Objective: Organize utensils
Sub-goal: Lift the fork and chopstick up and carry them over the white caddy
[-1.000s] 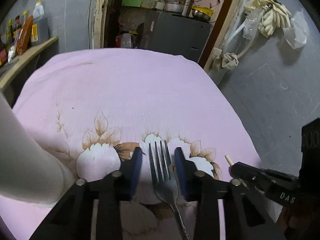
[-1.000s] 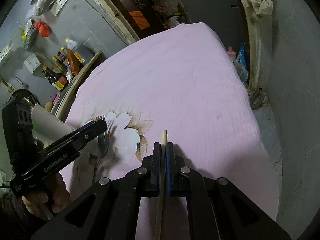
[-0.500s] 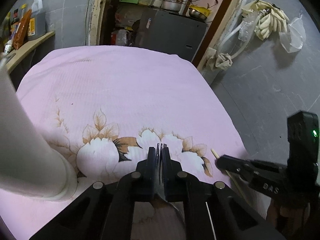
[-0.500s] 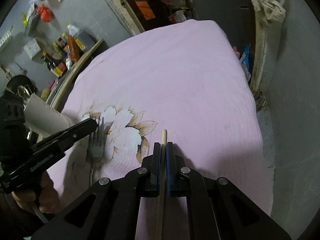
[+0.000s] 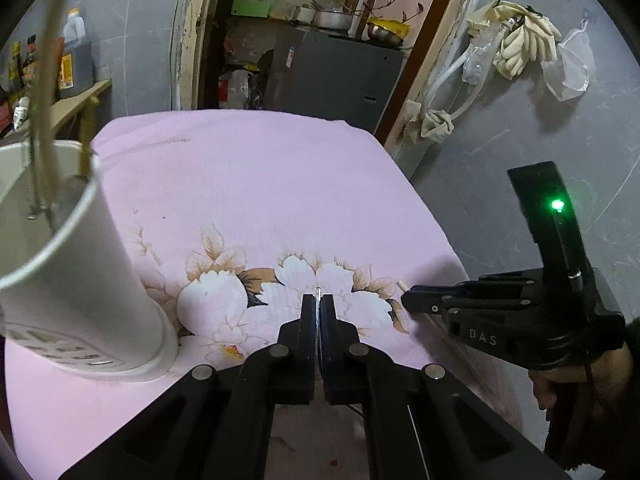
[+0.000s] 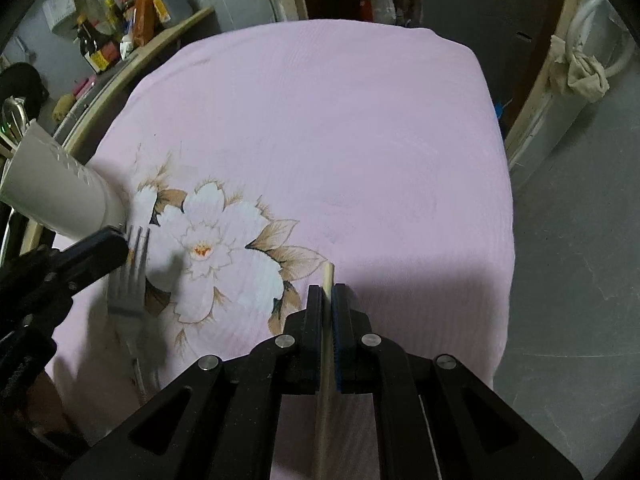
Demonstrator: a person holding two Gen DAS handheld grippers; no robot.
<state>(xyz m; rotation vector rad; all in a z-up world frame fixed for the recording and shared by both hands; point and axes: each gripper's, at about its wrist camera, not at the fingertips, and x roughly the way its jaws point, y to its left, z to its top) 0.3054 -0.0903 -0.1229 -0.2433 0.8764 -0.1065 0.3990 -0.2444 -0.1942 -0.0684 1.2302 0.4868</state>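
My left gripper (image 5: 318,299) is shut on a metal fork (image 5: 318,293), which shows only as a thin edge between the pads. From the right wrist view, the fork (image 6: 129,280) hangs off the cloth in the left gripper (image 6: 122,249), tines pointing away. My right gripper (image 6: 328,291) is shut on a wooden chopstick (image 6: 328,274) whose tip sticks out past the pads. The right gripper (image 5: 412,303) and the chopstick tip (image 5: 401,285) appear at the right of the left wrist view. A white utensil holder (image 5: 80,276) stands close on the left with utensils inside.
The table wears a pink cloth (image 5: 260,184) with a white flower print (image 6: 216,248). Its right edge drops to a grey floor (image 6: 568,260). A shelf with bottles (image 6: 132,20) runs along the left. A grey cabinet (image 5: 336,76) stands beyond the far edge.
The left jaws closed on the fork lying on the cloth and lifted it, now edge-on. The right gripper rose and rolled with the chopstick. The white holder's rim has come into view.
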